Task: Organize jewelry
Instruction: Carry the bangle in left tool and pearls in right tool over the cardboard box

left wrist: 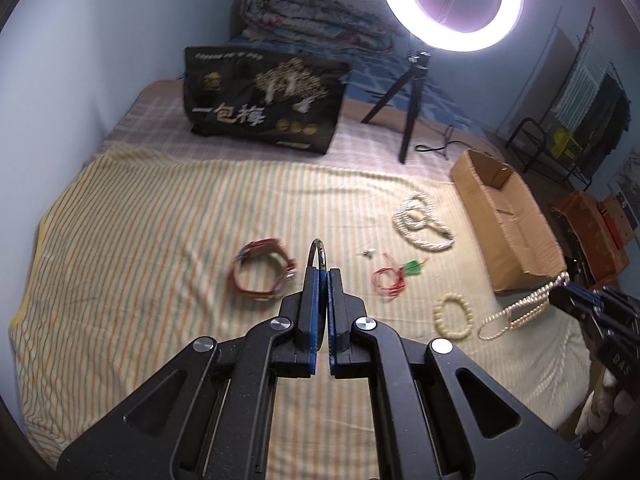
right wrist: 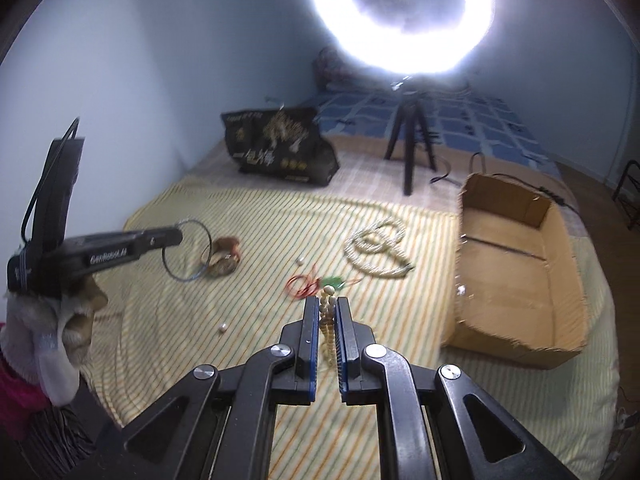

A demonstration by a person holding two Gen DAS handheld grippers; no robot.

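Striped yellow cloth [left wrist: 160, 216] covers the bed where the jewelry lies. The left gripper [left wrist: 322, 276] pinches a thin dark bangle [left wrist: 318, 254] upright, lifted above the cloth. The right gripper [right wrist: 328, 312] clamps a cream bead strand [right wrist: 328, 320], near the open cardboard box [right wrist: 520, 280]. A rope necklace [right wrist: 376, 252] and red cord [right wrist: 302, 286] lie between them.

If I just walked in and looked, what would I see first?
The big glowing ring light on its black tripod at the back of the bed grabs you first. Next, the left tongs pinch a thin dark bangle in the air, and the right tongs grip a pale bead necklace. More jewelry lies on the striped blanket, beside an open cardboard box on the right.
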